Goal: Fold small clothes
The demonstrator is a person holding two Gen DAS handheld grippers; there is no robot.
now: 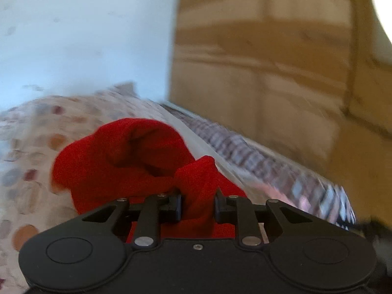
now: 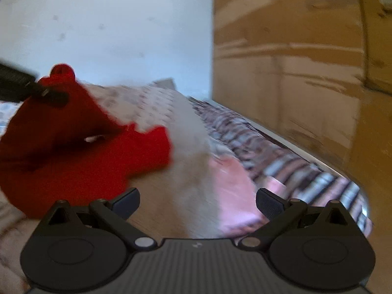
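At the bottom of the left wrist view, the left gripper has its jaws narrow, pinching a bunch of the red cloth. In the right view, the right gripper stands wide with nothing between its jaws. The cloth hangs at left, lifted over the patterned bedding. Farther back are the white wall and cardboard boxes.

A home bedroom. Patterned bedding covers a bed beside a pale wall. A wooden wardrobe stands alongside.
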